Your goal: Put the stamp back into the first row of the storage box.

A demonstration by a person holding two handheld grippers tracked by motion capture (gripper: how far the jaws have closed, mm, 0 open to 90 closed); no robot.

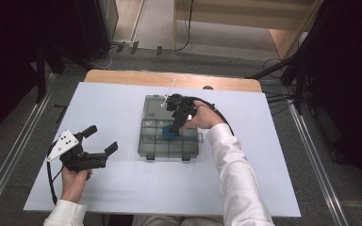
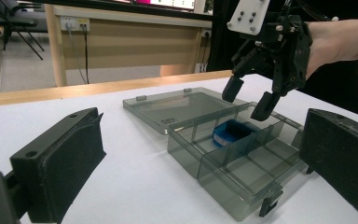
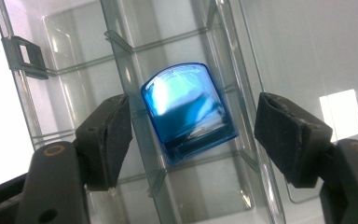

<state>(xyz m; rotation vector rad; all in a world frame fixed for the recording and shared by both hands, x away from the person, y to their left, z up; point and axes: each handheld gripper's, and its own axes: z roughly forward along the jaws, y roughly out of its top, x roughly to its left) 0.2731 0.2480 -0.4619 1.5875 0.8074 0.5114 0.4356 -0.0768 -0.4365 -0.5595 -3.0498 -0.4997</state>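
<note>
My right claw [image 3: 193,135] hangs wide over the smoky clear-plastic compartment box [image 1: 147,147]; the small translucent blue rounded case [image 3: 188,112] lies between my jaws. I'd descend straight, clearing the dividers, then close squarely.

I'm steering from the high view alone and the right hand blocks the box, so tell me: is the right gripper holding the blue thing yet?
Observer: No. In the right gripper view the right gripper is open, its jaws apart on either side of the blue case without touching it.
Operator: Where is the case sitting?
Observer: Inside one compartment of the clear divided box, leaning tilted against a divider.
Operator: Is the lid out of the way?
Observer: Yes, the lid lies flat open on the table behind the box.
Operator: And the left gripper?
Observer: The left gripper is open, off to the side, aimed toward the box.
</note>
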